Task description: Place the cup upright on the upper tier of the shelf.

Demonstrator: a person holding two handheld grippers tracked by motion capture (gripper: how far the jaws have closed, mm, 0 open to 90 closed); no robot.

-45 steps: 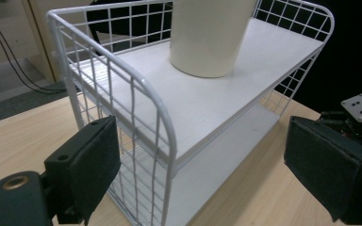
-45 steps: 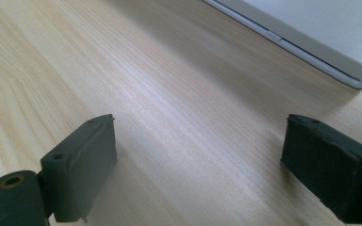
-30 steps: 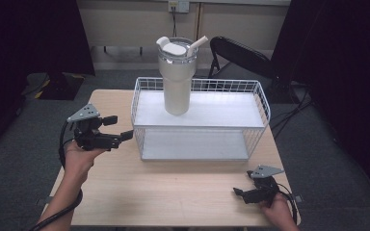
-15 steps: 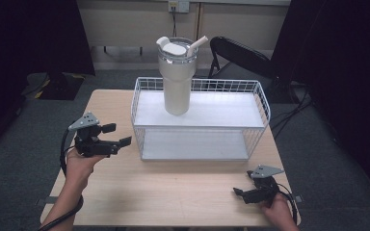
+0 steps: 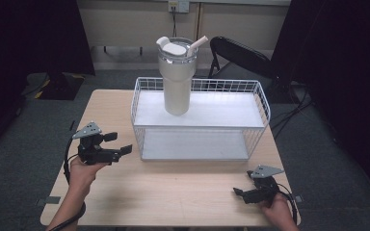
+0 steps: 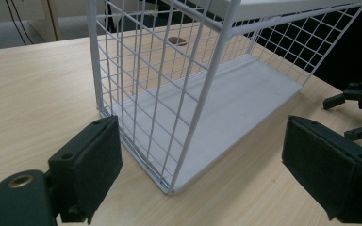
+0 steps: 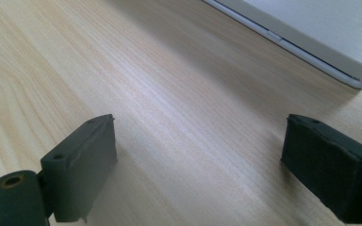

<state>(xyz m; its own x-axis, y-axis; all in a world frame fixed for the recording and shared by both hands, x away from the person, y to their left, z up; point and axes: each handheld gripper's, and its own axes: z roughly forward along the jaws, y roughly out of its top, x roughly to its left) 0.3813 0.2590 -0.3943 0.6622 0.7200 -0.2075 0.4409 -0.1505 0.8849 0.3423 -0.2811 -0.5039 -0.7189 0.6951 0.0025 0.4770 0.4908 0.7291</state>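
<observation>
the tall cream-white tumbler with a lid and angled straw (image 5: pixel 177 79) stands upright on the top shelf of the white wire two-tier rack (image 5: pixel 139 103), in the upper centre of the high view, toward the shelf's left half and close to its front edge. the left gripper (image 5: pixel 120 151), at the centre left of that frame, hangs with its jaws spread wide and nothing between them, pointed at the rack's near left corner; in the left gripper view the corner post of the rack (image 6: pixel 202 94) rises right between the two black pads. the right gripper (image 5: pixel 239 193), low at the lower right, rests near the light wooden table (image 5: pixel 173 187), jaws also parted and empty. the risk is in the tumbler's height: it looks top-heavy, so a nudge high on its side, or a knock of a jaw against the light wire frame, could tip it off the shelf. a grip taken too near the lid might slip on the smooth wall
</observation>
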